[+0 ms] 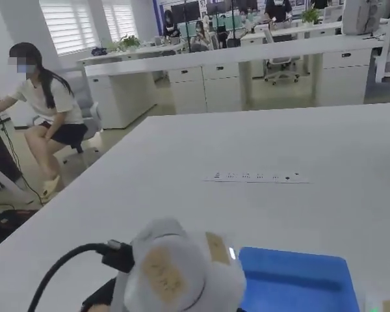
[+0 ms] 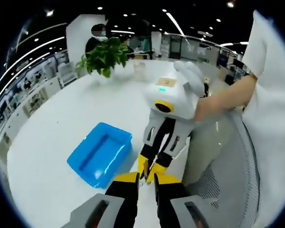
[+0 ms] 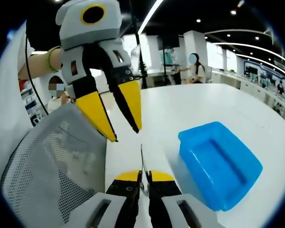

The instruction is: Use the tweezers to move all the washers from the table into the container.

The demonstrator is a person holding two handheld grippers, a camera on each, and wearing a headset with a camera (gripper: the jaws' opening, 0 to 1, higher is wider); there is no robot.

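Head view. Low in frame, white housing of a gripper [image 1: 175,273] with a black cable [image 1: 78,249] trailing left; side not clear, jaws hidden. Just right of it, blue container [image 1: 292,279] on the white worktop [image 1: 182,188]. Farther out, well apart from the container, a pale strip [image 1: 211,177] carrying a row of small dark washers [image 1: 296,175], too small to count. Seated person [image 1: 49,110] beyond the worktop's left edge.

Left gripper view. At bottom, left gripper [image 2: 147,179], jaws a little parted, released, gripping nothing. Straight ahead of the jaws and near, right gripper [image 2: 150,167] pointing back, yellow tips close together. Left of the jaws, container on the worktop. Far beyond the jaws, potted plant [image 2: 104,54].

Right gripper view. Own jaws clenched on tweezers [image 3: 142,161], thin metal rising straight from between the jaws. Above and left of the jaws, left gripper, tips spread. Right of the jaws, container; left of them, mesh chair back [image 3: 52,156].
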